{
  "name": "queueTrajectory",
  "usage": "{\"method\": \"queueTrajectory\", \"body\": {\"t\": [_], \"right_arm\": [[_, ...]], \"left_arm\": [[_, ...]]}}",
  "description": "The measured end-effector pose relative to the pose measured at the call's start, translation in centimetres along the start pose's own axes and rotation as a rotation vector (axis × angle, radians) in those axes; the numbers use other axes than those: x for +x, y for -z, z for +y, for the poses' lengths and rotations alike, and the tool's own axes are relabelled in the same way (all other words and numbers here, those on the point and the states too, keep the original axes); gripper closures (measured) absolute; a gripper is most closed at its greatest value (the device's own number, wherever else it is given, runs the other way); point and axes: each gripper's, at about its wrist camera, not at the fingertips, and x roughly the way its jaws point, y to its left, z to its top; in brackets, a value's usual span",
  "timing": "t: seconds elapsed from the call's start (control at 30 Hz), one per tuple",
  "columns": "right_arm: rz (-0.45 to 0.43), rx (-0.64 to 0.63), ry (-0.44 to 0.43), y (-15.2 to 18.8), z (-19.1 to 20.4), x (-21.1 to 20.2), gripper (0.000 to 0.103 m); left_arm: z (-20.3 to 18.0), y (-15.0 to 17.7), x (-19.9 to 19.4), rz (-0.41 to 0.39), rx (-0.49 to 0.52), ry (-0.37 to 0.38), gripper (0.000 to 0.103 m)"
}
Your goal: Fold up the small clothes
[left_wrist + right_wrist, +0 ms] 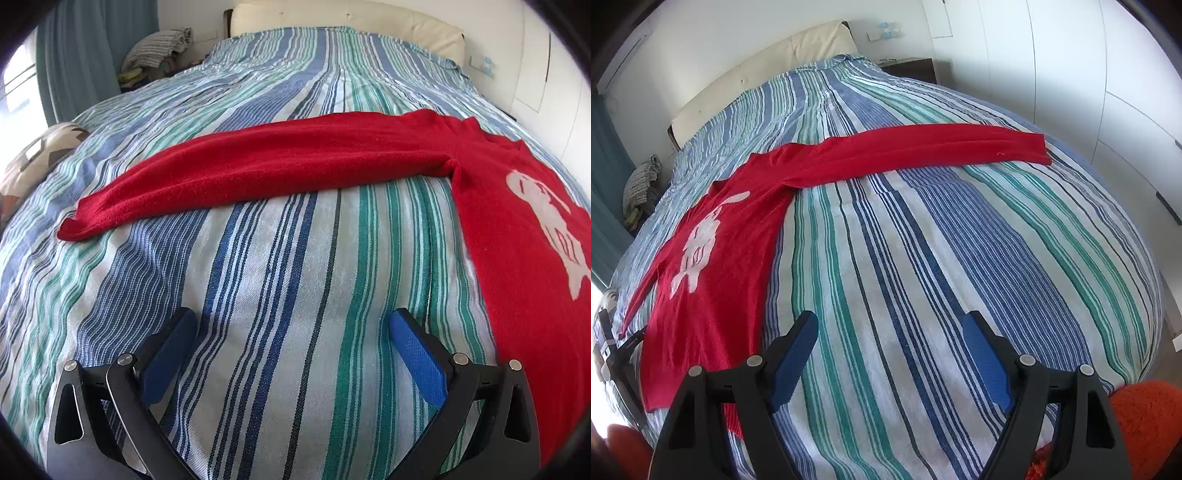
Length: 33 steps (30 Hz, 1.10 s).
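We see one red sweater [517, 229] lying flat on the striped bedspread [280, 280], its white motif [698, 243] carrying no readable writing. Our left gripper [291, 332] and right gripper [890, 332] both gape wide, empty, above the bedspread beside the sweater.

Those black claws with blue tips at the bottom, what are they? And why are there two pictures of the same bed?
They are grabbing tools, one in each of a person's hands, each with a small camera looking forward. One picture comes from the left gripper, the other from the right gripper. Both are open and hold nothing. On the striped bedspread lies a red sweater with a pale picture on its front, spread flat with its sleeves stretched out sideways. It is waiting to be folded.
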Motion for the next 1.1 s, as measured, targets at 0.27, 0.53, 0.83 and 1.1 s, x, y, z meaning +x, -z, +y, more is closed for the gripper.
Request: {"method": "queueTrajectory", "body": {"t": [0.27,0.53,0.83,1.1], "right_arm": [[0.009,0.056,-0.027,-0.2,-1.2,0.2,0.023],[0.01,0.041,-0.039,0.0,-0.7,0.2,0.023],[0.015,0.038,-0.037,0.0,-0.6,0.4,0.023],[0.019,0.041,-0.026,0.0,-0.7,0.6,0.023]], "left_arm": [[0.1,0.0,0.0,0.0,0.0,0.0,0.0],[0.1,0.0,0.0,0.0,0.0,0.0,0.0],[0.1,0.0,0.0,0.0,0.0,0.0,0.0],[0.1,0.0,0.0,0.0,0.0,0.0,0.0]]}}
